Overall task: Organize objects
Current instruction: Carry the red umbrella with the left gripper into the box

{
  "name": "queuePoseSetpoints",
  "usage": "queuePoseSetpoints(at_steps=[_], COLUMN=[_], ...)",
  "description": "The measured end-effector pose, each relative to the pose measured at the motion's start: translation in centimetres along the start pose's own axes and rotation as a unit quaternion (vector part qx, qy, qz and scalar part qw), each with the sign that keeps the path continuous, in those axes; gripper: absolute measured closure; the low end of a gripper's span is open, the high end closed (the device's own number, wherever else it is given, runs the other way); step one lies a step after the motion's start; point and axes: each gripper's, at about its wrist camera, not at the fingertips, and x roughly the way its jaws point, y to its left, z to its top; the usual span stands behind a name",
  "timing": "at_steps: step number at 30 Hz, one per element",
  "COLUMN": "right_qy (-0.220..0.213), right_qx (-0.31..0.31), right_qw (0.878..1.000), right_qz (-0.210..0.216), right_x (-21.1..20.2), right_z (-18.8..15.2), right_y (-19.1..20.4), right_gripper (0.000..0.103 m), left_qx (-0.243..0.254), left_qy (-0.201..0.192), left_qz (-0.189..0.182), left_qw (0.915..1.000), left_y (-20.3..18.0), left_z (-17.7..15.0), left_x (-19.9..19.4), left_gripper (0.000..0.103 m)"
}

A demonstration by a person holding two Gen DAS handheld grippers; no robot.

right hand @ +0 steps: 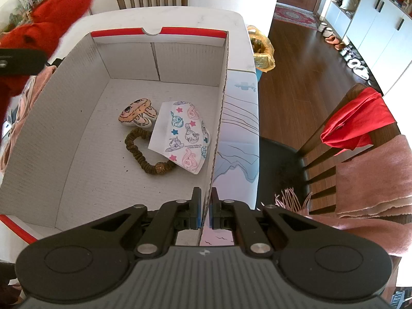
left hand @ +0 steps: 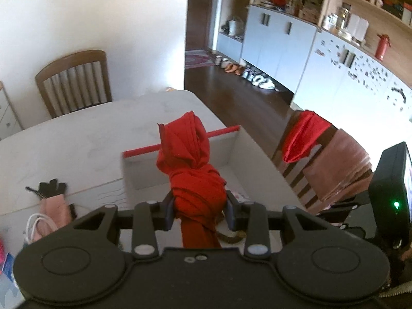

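My left gripper [left hand: 199, 206] is shut on a knotted red cloth [left hand: 191, 170], which stands up between its fingers above the open white cardboard box [left hand: 144, 172] with a red rim. In the right wrist view the same red cloth [right hand: 51, 13] hangs blurred at the upper left, outside the box. My right gripper [right hand: 205, 200] is shut on the box's right wall [right hand: 219, 128] near its front corner. Inside the box lie a cartoon-print face mask [right hand: 182, 136], a brown hair scrunchie [right hand: 144, 154] and a small orange plush figure [right hand: 136, 113].
The box sits on a white table [left hand: 77, 134]. Pink and black gloves [left hand: 51, 198] and a white cord [left hand: 38, 224] lie left of it. A wooden chair [left hand: 74, 82] stands behind. A second chair at the right carries a red garment [right hand: 355, 121] and a pink scarf [right hand: 373, 180]. A yellow bag [right hand: 262, 51] hangs past the table's far corner.
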Motion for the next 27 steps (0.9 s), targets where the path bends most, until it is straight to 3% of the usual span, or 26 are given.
queuePoseSetpoints(at_steps=[11, 27], right_qy=[0.001, 0.000], right_qx=[-0.001, -0.003], right_qw=[1.000, 1.000], right_qz=[0.000, 0.002], right_x=[0.1, 0.2], right_z=[0.2, 0.2], right_y=[0.2, 0.3], right_gripper=[0.098, 0.098], left_qx=[0.050, 0.077], left_qy=[0.039, 0.110], left_qz=[0.012, 0.051], left_qw=[0.9979, 0.9897], left_y=[-3.8, -3.2], left_z=[-0.5, -2.6], left_x=[4.9, 10.7], left_gripper=[0.068, 0.068])
